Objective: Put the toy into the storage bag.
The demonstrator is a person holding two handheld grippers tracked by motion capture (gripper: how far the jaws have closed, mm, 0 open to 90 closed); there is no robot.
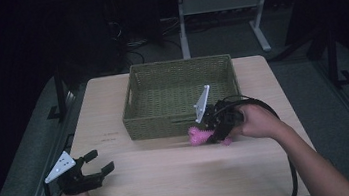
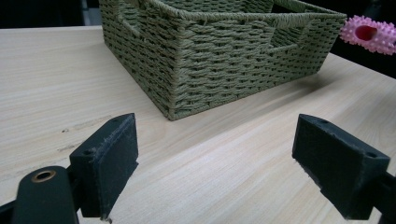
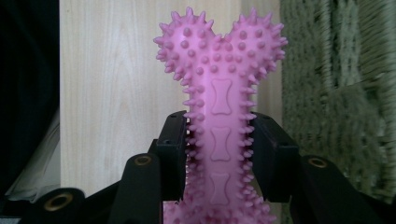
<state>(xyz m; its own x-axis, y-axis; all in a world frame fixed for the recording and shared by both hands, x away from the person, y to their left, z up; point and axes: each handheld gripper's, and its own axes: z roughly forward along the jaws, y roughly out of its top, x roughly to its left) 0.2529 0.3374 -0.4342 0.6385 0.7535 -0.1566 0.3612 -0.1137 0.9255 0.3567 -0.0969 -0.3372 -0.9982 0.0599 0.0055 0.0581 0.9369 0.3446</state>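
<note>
Currently the right gripper (image 1: pixel 215 129) had its fingers (image 3: pixel 170 154) clenched on the shaft of a pink spiked bone toy (image 3: pixel 222 107), 1 knobbed end sticking out past the tips. From the high view the toy (image 1: pixel 198 136) sat low over the surface (image 1: pixel 182 177), just in front of the near wall of the green woven basket (image 1: pixel 158 122), outside it and not yet over the rim. Whether it touched the surface could not be told.

The left gripper (image 1: pixel 91 171) sat well apart at the near left corner, fingers (image 2: pixel 109 163) spread wide and grasping nothing, pointed toward the basket's corner (image 2: pixel 173 109).

Risks as judged from here:
- Grip was on the narrow shaft with soft spikes between pad and body; the toy could twist or slide if swung fast.
- The basket's near wall stood right beside the toy; a lift too shallow would likely catch the protruding end on the rim and shove the light basket back.
- The right cable (image 1: pixel 292 174) looped close to the forearm and might drag during the move.
- Letting go too early would drop the toy outside the basket.
</note>
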